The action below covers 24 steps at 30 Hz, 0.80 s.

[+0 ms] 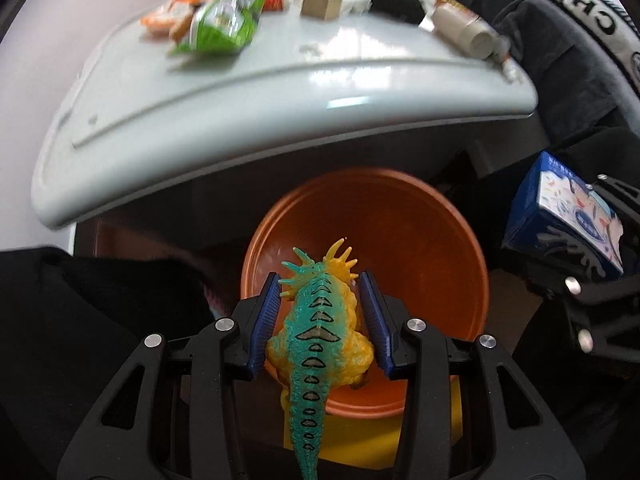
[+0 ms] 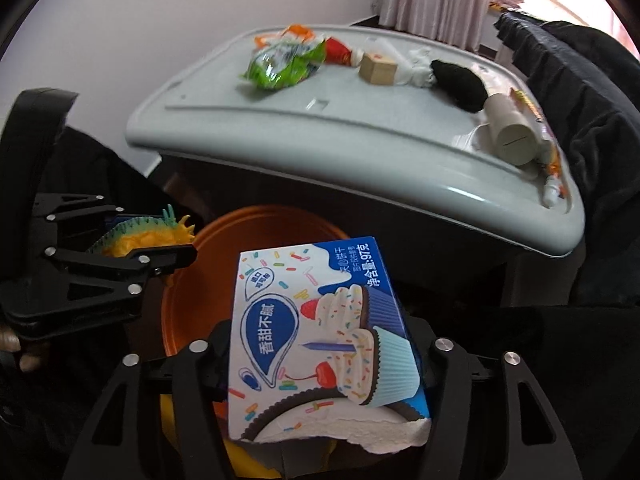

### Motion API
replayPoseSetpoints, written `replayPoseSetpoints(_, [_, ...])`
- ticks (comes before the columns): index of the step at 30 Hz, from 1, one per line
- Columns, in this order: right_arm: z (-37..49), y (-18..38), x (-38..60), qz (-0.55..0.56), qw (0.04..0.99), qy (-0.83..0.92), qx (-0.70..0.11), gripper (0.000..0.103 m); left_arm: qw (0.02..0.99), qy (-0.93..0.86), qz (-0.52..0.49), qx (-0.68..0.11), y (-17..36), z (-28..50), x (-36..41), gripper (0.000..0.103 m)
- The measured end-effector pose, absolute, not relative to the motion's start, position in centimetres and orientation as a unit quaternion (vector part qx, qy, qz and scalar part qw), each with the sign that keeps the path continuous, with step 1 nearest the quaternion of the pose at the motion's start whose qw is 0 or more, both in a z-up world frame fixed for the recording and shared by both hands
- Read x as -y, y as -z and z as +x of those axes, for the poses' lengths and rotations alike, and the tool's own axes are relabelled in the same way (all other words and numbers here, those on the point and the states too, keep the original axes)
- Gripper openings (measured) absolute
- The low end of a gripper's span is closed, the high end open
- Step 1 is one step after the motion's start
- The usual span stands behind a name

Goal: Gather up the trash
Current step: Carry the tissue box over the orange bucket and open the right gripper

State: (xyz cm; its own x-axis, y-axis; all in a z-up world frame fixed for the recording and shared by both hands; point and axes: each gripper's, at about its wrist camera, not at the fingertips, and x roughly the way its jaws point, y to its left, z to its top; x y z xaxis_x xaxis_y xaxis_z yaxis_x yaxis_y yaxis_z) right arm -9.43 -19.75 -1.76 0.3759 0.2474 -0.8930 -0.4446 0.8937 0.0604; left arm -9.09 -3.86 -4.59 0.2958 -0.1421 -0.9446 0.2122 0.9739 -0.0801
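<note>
My left gripper (image 1: 320, 280) is shut on a teal-and-yellow toy dinosaur (image 1: 320, 332). Its blue pads press the body from both sides, and the spiky head pokes out past the tips. It hangs over an orange bin (image 1: 420, 248). My right gripper (image 2: 320, 320) carries a torn blue-and-white cookie box (image 2: 320, 320) above the same bin (image 2: 188, 280). The box fills the gap between the fingers and hides the pads. In the right wrist view the left gripper (image 2: 160, 234) and dinosaur (image 2: 136, 240) are at the left. The box (image 1: 560, 220) also shows at the right of the left wrist view.
Behind and above the bin is a grey plastic tabletop (image 2: 360, 148). On it lie a green wrapper (image 2: 284, 62), a wooden block (image 2: 378, 68), a black cloth (image 2: 460, 84) and a pale cylinder (image 2: 510, 132). Dark fabric (image 2: 592, 120) hangs at the right. Something yellow (image 1: 360, 440) lies under the bin.
</note>
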Motion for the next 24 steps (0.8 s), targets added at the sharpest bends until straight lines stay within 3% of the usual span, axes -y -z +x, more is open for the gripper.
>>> replayPoseSetpoints(1, [-9.5,1.8,19.7,-0.098,0.825,-0.207,-0.517,0.075,0.803,0.108,0.027,-0.586,4.7,-9.1,3.7,0.047])
replayPoseSetpoints(3, [-9.4,1.6,19.9,-0.093,0.825,-0.208,-0.517,0.076,0.805,0.107,0.019,-0.583,4.5,-9.2,3.3,0.068])
replayPoseSetpoints(19, [-6.7,-0.8,22.9,-0.019,0.853,-0.173,-0.492,0.077,0.828,0.102,-0.011,-0.551,2.2,-7.7,2.2,0.068])
replayPoseSetpoints(24, [-3.2,-3.4,25.1,-0.020,0.887,-0.132,-0.442,0.077,0.863,0.104,-0.011,-0.493,-0.2,-5.1,2.8,0.077])
